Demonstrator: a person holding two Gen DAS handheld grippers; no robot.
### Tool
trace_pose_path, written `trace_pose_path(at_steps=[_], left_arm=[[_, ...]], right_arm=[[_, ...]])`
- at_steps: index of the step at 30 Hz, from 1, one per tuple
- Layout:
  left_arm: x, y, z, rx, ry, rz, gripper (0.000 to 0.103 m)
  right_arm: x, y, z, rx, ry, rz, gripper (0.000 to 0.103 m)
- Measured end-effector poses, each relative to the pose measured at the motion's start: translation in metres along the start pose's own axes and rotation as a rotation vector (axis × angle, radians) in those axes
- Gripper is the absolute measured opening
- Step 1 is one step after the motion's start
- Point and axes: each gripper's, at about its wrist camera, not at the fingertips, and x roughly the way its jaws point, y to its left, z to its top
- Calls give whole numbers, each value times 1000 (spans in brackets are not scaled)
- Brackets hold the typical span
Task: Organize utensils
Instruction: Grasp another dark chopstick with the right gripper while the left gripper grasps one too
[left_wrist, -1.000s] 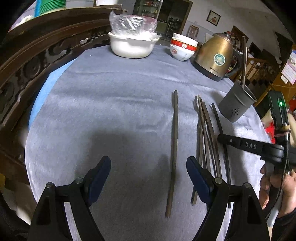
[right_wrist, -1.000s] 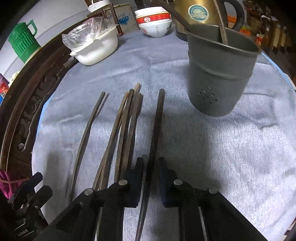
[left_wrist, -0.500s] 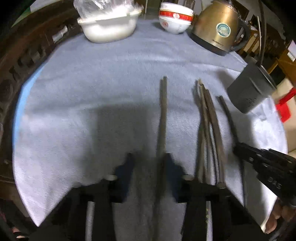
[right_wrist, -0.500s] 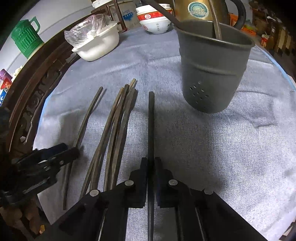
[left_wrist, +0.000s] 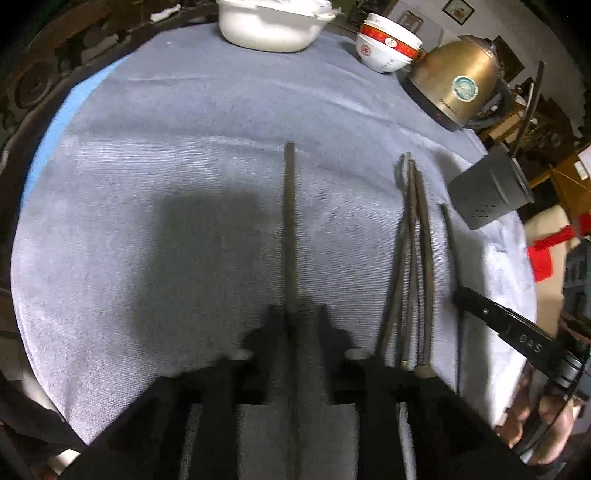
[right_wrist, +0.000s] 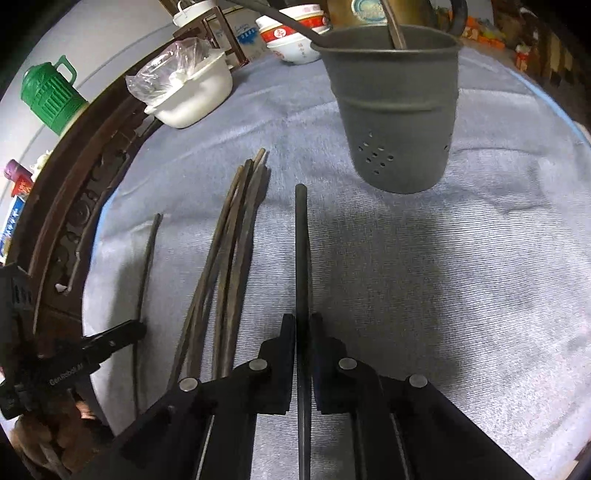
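Chopsticks lie on the grey cloth (left_wrist: 184, 184), and we hold 1 in each gripper. Our left gripper (left_wrist: 295, 325) straddles a single dark chopstick (left_wrist: 290, 229) that runs straight ahead from between its fingers; the jaws are opening, the chopstick is between them, and the blur keeps us from telling whether the pads touch it. Just to the right of the left fingers sits a loose bundle of about 4 chopsticks (left_wrist: 413, 258), fanned at the near end and meeting at the far tips.

Our right gripper (right_wrist: 303, 332) is clamped narrow on another dark chopstick (right_wrist: 301, 251), both pads pressed against its sides, the stick pointing forward along the fingers. Ahead of the right fingers and slightly to their right stands the grey holder (right_wrist: 395, 110), upright on the cloth, with drain holes low on its wall and 2 utensils leaning inside. Left of the right fingers lies the same bundle, and further left the left gripper's chopstick, with the left gripper's finger at its near end.

Far beyond the left fingers we see a white dish (left_wrist: 269, 22), stacked red-and-white bowls (left_wrist: 388, 48) and a brass kettle (left_wrist: 458, 81), the kettle beyond the holder. A green jug (right_wrist: 48, 96) stands past the carved wooden table rim (right_wrist: 74, 206), far left of the right fingers.
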Motion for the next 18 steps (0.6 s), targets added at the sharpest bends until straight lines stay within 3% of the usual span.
trace_pose_path(at_steps=[3,5,7,14,15,16,17,18], left_arm=[[-15,1,10,3,-60,20,54],[-18,-1,19,19,-69,37,55],[-14,-3,29,32,-60,52,55],[10,-16,55,80,13,108,55],[16,-16,58,81,30,118,51],[23,-19,61,83,46,125,45],[24,-21,63,108,35,156,30],[27,-22,65,136,63,171,7]], right_arm=[[-13,1,9,-6,-35,-16,13],[-16,3,18,-6,-49,-32,28],[-13,7,30,-19,-48,-59,36],[19,20,49,-65,38,-107,36],[24,21,49,-68,50,-122,35],[25,21,50,-73,42,-142,29],[26,21,50,-72,47,-156,17],[26,18,51,-72,55,-160,13]])
